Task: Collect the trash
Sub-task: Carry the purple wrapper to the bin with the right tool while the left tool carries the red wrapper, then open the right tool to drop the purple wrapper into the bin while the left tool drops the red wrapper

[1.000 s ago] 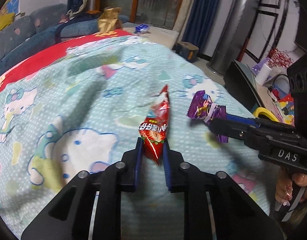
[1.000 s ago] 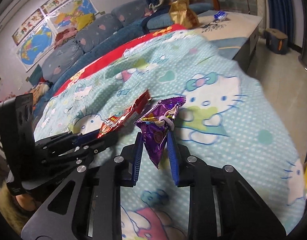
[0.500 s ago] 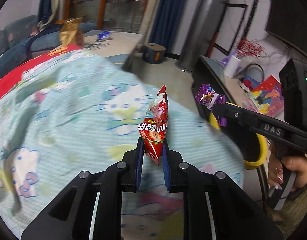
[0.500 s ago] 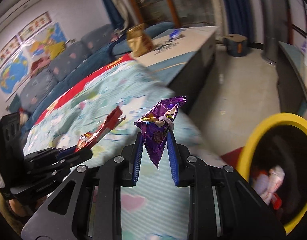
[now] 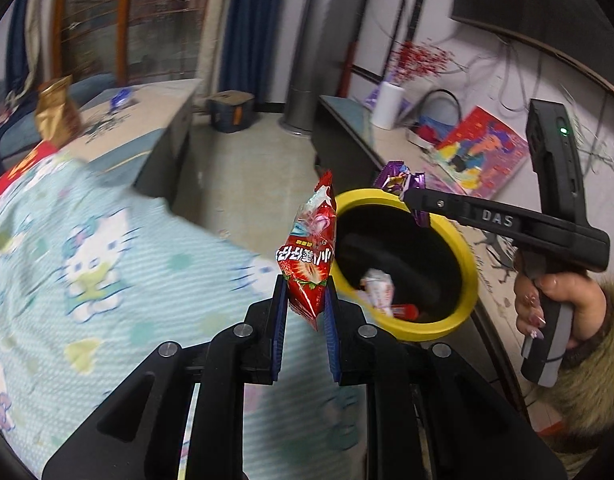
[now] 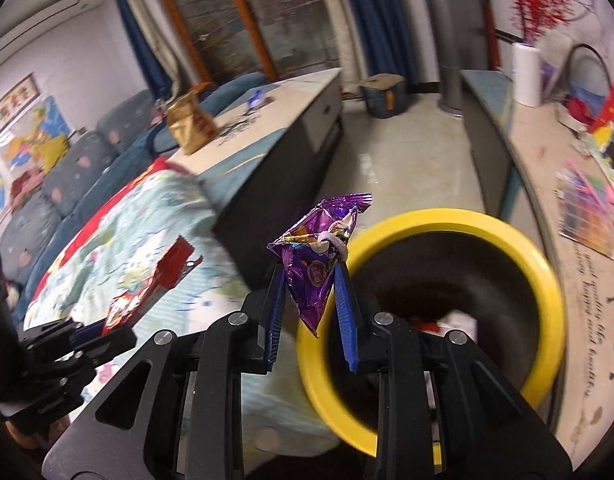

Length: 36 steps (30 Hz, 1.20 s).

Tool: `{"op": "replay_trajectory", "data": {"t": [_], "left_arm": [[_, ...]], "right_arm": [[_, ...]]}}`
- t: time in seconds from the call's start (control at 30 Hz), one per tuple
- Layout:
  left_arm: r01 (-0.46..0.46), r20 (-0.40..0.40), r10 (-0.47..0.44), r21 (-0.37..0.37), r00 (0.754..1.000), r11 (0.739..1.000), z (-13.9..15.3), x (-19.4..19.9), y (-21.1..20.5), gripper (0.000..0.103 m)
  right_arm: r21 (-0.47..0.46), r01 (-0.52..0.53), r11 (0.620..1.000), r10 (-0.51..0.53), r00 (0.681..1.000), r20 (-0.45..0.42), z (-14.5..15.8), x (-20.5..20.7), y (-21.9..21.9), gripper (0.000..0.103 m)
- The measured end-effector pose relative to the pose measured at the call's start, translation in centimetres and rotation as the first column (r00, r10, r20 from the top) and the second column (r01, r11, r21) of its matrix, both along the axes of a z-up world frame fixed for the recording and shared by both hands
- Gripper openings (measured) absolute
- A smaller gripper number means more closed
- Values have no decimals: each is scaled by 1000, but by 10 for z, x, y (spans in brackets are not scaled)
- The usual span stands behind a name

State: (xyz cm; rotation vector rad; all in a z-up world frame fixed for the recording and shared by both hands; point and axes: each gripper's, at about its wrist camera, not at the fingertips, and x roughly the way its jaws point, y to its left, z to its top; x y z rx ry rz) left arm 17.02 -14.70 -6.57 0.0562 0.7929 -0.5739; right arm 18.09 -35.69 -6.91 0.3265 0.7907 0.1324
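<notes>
Two wrappers were in the air at once, one in each hand-held gripper, and both were close to the yellow-rimmed trash bin (image 5: pixel 469 256) that stood beside the bed (image 5: pixel 107 264). The left hand-held gripper (image 5: pixel 305 308) was clamped nearly shut on the lower corner of a red strawberry snack wrapper (image 5: pixel 309 256), which stood upright between its blue pads, just short of the bin's near rim and over the edge of the cartoon-cat bedspread. The right hand-held gripper (image 6: pixel 313 300) pinched the tail of a crumpled purple wrapper (image 6: pixel 319 256) in the same way, jaws narrowed onto the foil; in the left wrist view that purple wrapper sat over the far side of the bin's rim, with the person's hand (image 5: pixel 547 304) gripping the handle behind it. Inside the bin some white and red rubbish (image 5: pixel 381 292) already lay at the bottom. By my reading, the step in hand was the carry to the bin, almost finished, with the drop not yet made. The next move would call for bringing each wrapper fully over the dark opening, the left one needing more travel than the right, and then letting the jaws part so the light foil falls inside rather than catching on the rim or sticking to a pad.
</notes>
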Motion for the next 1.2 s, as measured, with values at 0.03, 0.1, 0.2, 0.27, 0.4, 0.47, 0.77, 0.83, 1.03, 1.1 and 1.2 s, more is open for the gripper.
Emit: {"op": "replay_trajectory", "data": {"t": [0.03, 0.1, 0.2, 0.27, 0.4, 0.47, 0.77, 0.83, 1.03, 1.1, 1.2], "left_arm": [[18, 3, -18, 5, 1000, 1000, 0, -1, -9, 17], [42, 5, -42, 12, 999, 999, 0, -2, -20, 17], [82, 5, -82, 21, 997, 996, -2, -2, -39, 17], [108, 4, -108, 28, 994, 994, -3, -3, -51, 17], [149, -3, -149, 38, 989, 988, -8, -5, -71, 17], [170, -7, -170, 46, 985, 984, -12, -4, -78, 17], [229, -33, -227, 86, 973, 970, -27, 0, -111, 17], [236, -37, -233, 97, 972, 967, -29, 1, -116, 17], [231, -50, -226, 143, 973, 962, -39, 16, -132, 27], [226, -49, -222, 149, 974, 963, -41, 21, -136, 44], [207, -24, -206, 153, 978, 966, -38, 26, -139, 73]], "right_arm": [[-1, 11, 1000, -11, 1000, -4, -1, 0, -6, 19], [-6, 38, 999, -38, 999, -12, -3, -3, -19, 19], [-10, 72, 997, -73, 997, -20, -8, -6, -33, 19], [-13, 90, 996, -91, 996, -24, -11, -12, -45, 19], [-6, 113, 994, -113, 992, -50, -18, -17, -63, 19], [-9, 119, 993, -119, 991, -57, -20, -19, -69, 19], [2, 133, 991, -132, 987, -93, -29, -22, -85, 20], [9, 129, 992, -128, 987, -99, -30, -21, -85, 20], [15, 174, 985, -171, 978, -121, -35, -22, -93, 42], [14, 184, 983, -181, 975, -125, -34, -23, -95, 45], [-2, 203, 979, -202, 973, -114, -29, -30, -97, 53]]}}
